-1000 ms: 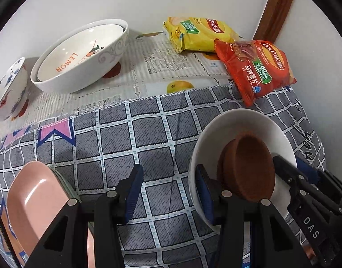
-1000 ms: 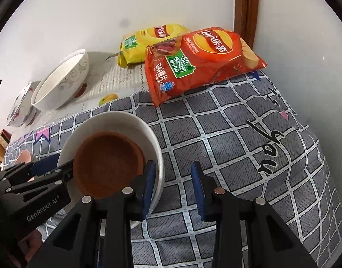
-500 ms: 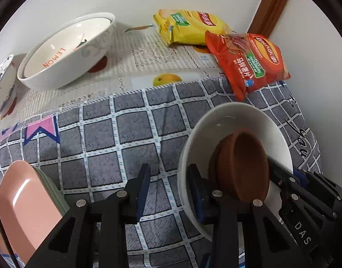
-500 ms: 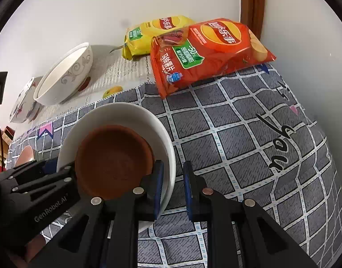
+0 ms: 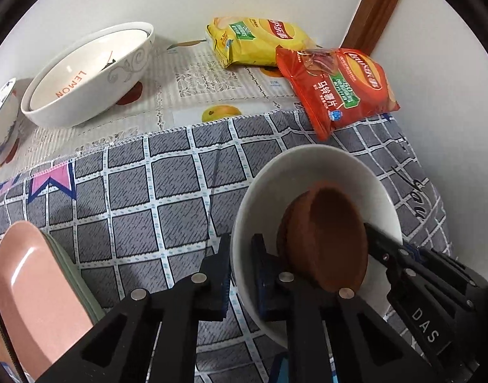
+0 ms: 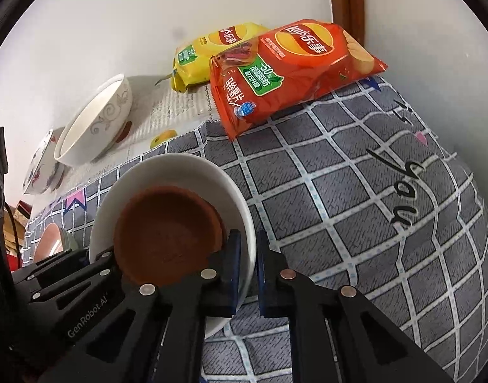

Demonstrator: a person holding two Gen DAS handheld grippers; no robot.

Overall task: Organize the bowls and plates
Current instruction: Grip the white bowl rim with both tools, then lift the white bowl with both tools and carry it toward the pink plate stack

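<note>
Pink plate [image 5: 36, 290] seen clearly only in left view, left of fingers. Left gripper [image 5: 240, 274] and right gripper [image 6: 247, 268] both closing, pinching opposite rims of white bowl [image 5: 311, 172]. Brown bowl [image 6: 167, 233] nested inside.

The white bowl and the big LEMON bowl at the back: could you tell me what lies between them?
In the left wrist view, only tablecloth: grey checked cloth, then fruit-print cloth, between white bowl and LEMON bowl.
</note>
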